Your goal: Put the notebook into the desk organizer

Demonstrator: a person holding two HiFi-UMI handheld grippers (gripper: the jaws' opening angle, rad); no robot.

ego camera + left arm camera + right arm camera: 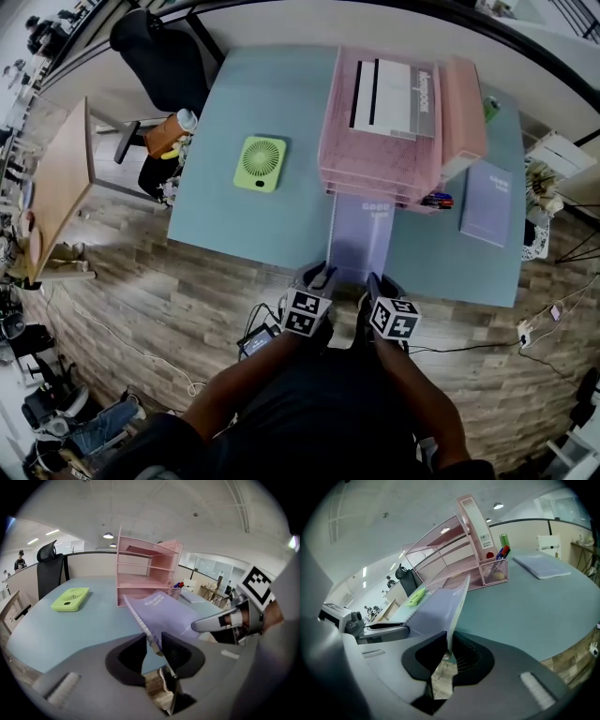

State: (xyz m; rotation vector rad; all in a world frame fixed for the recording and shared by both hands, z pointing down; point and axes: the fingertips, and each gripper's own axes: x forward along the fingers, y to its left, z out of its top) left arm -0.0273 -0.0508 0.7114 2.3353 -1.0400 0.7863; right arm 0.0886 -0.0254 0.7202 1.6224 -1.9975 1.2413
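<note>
Head view: the pink desk organizer [459, 117] stands at the back of the blue table [253, 220]. The lilac notebook [361, 239] lies lengthwise straight in front of it. The notebook's far end is at the organizer's lowest shelf, and whether it is inside is unclear. The left gripper [323, 275] and right gripper [373, 281] hold the notebook's 2 near corners. A green fan [260, 163] sits left of the organizer, and a second notebook [486, 202] lies to its right.

Left gripper view: the jaws stand a little apart, clamped on the notebook's spiral-bound edge, which runs toward the organizer's base.

Right gripper view: the jaws are pressed tight on the notebook's thin opposite edge. A mesh pen cup [493, 571] stands at the organizer's right front corner.
</note>
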